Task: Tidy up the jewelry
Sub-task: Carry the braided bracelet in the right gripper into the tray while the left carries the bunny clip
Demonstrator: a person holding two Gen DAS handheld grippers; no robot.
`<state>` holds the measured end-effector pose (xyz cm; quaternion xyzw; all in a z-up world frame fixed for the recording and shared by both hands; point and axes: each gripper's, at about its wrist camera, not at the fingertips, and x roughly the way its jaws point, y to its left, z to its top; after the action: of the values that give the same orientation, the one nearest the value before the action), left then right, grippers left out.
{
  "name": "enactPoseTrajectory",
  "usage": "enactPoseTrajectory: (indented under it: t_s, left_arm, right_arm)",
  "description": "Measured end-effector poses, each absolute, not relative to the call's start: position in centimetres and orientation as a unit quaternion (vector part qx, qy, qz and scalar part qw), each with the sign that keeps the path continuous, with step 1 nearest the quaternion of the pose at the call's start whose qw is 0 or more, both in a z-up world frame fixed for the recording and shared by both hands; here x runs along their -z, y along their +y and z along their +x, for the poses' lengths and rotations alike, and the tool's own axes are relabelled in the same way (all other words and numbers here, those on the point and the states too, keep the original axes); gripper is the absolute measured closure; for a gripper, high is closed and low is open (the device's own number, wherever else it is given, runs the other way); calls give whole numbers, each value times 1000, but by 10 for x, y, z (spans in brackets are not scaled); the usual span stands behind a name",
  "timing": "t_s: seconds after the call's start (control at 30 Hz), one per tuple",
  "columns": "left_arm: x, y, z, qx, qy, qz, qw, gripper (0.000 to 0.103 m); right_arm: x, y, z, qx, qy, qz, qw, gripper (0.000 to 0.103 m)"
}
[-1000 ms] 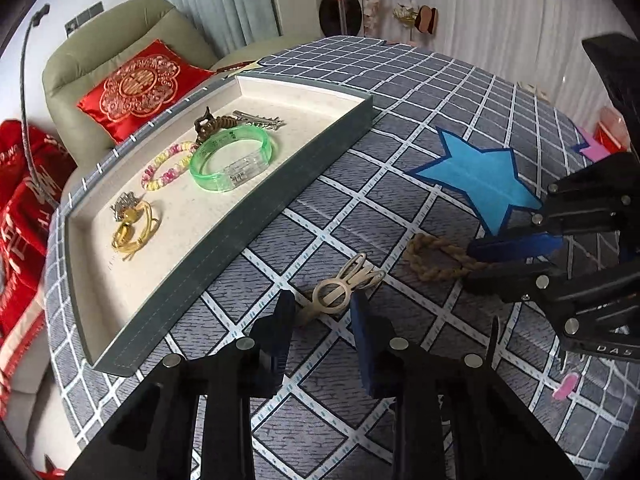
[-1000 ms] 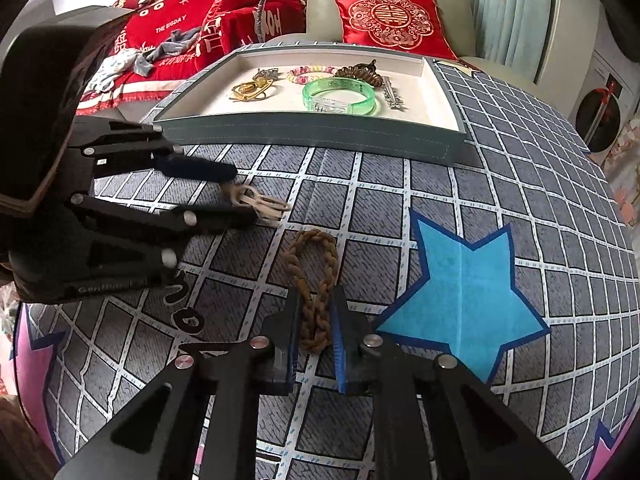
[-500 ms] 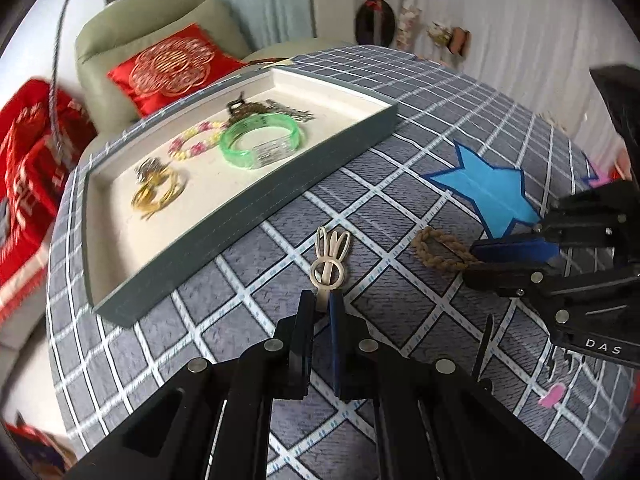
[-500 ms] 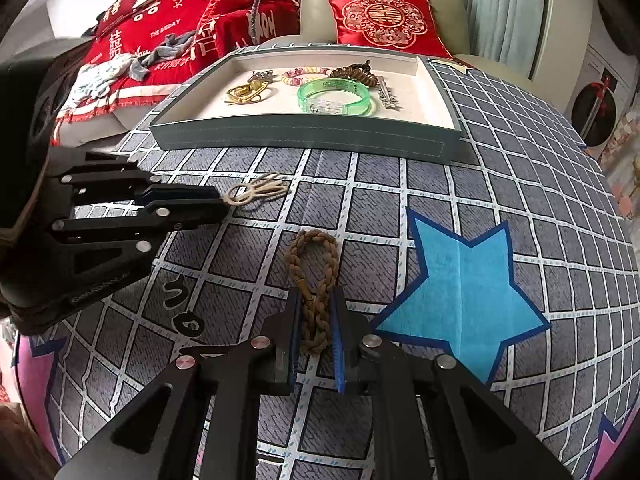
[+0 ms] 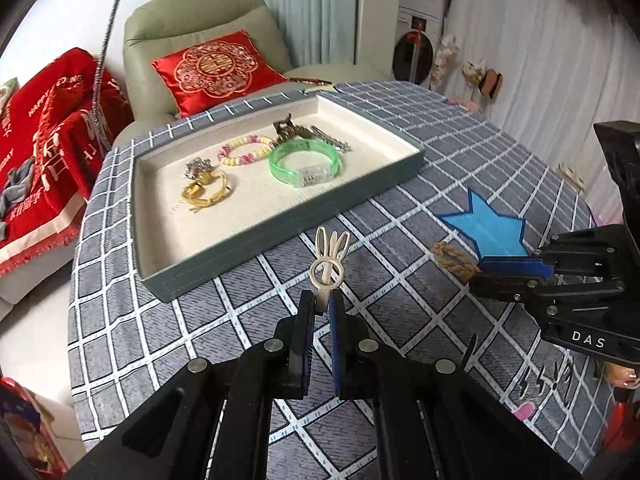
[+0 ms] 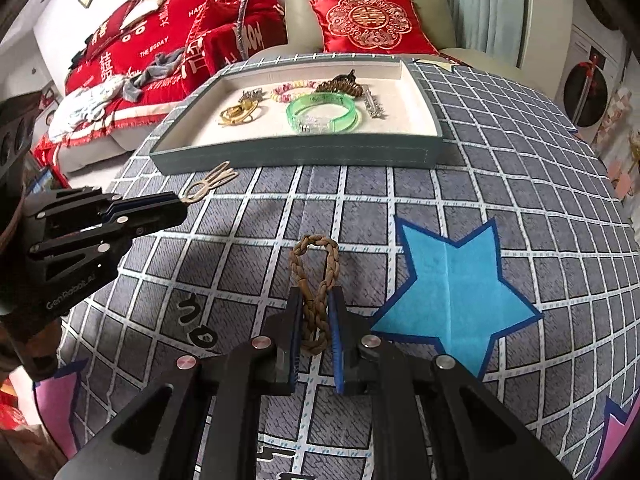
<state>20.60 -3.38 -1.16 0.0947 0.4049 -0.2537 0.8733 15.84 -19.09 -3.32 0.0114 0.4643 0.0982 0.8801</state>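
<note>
My left gripper [image 5: 322, 304] is shut on a cream rabbit-shaped hair clip [image 5: 329, 262] and holds it above the checked cloth, in front of the grey jewelry tray [image 5: 280, 216]. The clip also shows in the right wrist view [image 6: 208, 188]. My right gripper [image 6: 314, 312] is shut on a brown braided cord loop [image 6: 316, 280], which shows in the left wrist view [image 5: 454, 258] too. The tray [image 6: 296, 154] holds a green bangle [image 5: 306, 162], a bead bracelet [image 5: 244, 151], a gold piece [image 5: 206, 192] and a brown claw clip [image 5: 290, 130].
The table carries a grey checked cloth with a blue star [image 6: 452, 284]. A green armchair with a red cushion [image 5: 212, 68] stands behind the tray. Red blankets [image 6: 160, 48] lie on a sofa to the left.
My left gripper shut on the rabbit clip and lifted it toward the tray's front wall. My right gripper stays shut on the cord loop and has raised it slightly.
</note>
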Motion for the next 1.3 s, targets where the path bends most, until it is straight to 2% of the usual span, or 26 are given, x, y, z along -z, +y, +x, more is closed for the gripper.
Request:
enactPoseTrajectory:
  t_s: [0.4, 0.83, 1.3]
  left_arm:
    - [-13, -17, 212, 233, 385, 56, 891, 81]
    - [-24, 1, 254, 198, 375, 34, 905, 81]
    - [-8, 2, 302, 179, 395, 26, 901, 81]
  right_arm:
    - [7, -200, 172, -81, 447, 51, 889, 89]
    - [-27, -208, 220, -70, 428, 70, 898, 89]
    - [-18, -212, 287, -51, 438, 65, 895, 89]
